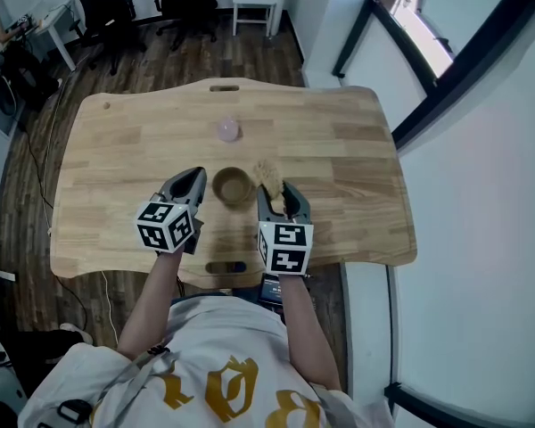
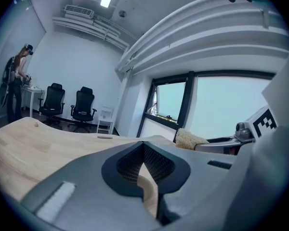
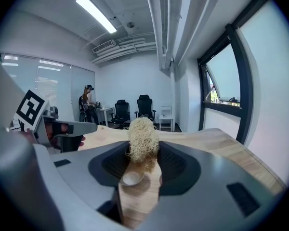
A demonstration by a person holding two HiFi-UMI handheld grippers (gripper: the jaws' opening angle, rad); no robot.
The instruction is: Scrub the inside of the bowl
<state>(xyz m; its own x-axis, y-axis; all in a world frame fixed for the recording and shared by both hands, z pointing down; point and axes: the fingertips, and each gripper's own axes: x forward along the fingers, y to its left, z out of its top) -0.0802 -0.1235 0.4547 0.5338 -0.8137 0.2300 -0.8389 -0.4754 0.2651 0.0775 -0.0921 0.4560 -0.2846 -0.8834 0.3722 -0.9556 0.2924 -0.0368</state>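
**A:** Where does the bowl sit?

**B:** Upright on the surface, between the two claws and just ahead of the person. Its inside looks bare from the head view.

**A:** And the claws?

**B:** The right claw is clamped on a pale, fibrous scrubber. The tuft stands up between its pads in the right gripper view. That tuft is just beside the bowl's right rim, outside it, not inside. The left claw is pinched nearly together with nothing in it, and only a sliver of wood shows through the gap. It sits just left of the bowl and seems not to touch it.

**A:** So is the scrubbing ahead or behind?

**B:** This scene fits either: a scrubber about to go in, or one just lifted out.

**A:** What could go wrong?

**B:** Nothing holds the bowl. If the scrubber presses against the inner wall, I'd expect the bowl to skate across the smooth wood or tip on its rim, because the left claw isn't bracing it. The scrubber is also soft, so under sideways load it could twist or pull loose from the pads. A small pink thing lies well behind the bowl, and a shoved bowl could knock it.
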